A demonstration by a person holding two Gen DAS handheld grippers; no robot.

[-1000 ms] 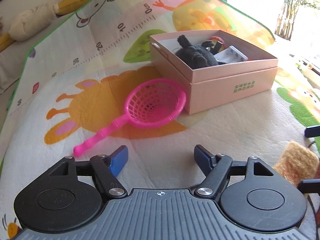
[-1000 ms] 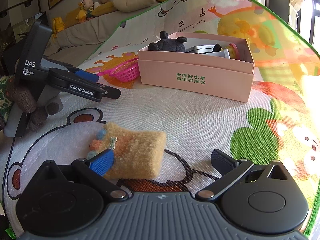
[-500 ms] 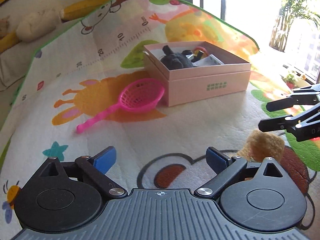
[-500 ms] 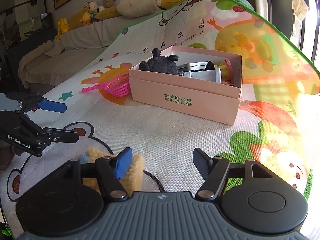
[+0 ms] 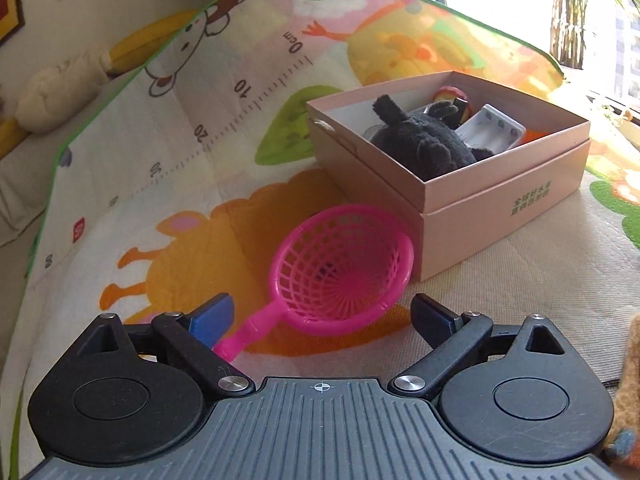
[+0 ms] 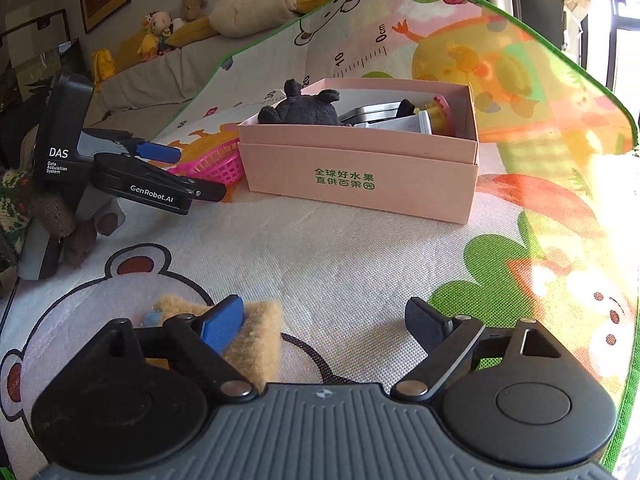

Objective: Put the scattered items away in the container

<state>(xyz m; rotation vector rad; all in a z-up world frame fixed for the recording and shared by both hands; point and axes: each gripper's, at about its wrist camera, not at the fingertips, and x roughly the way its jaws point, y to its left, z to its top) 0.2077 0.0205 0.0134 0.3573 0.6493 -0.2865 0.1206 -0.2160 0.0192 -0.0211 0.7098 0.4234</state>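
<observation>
A pink toy strainer [image 5: 340,268] lies on the play mat against the pink box [image 5: 500,196]. My left gripper [image 5: 322,316] is open, and the strainer's handle lies between its fingers. The box holds a black plush toy [image 5: 424,144] and other items. In the right wrist view the box [image 6: 360,176] stands ahead, with the strainer [image 6: 212,166] to its left. My right gripper [image 6: 326,320] is open, just right of a tan fuzzy plush [image 6: 256,340], which its left finger partly hides. The left gripper [image 6: 196,172] shows there beside the strainer.
The colourful play mat [image 6: 360,264] covers the surface. Stuffed toys [image 6: 240,12] sit along a sofa back behind it. The tan plush's edge [image 5: 628,392] shows at the far right of the left wrist view. A bright window is at the right.
My left gripper has moved forward to the strainer, which now looks much nearer. My right gripper has shifted slightly; the tan plush stays by its left finger.
</observation>
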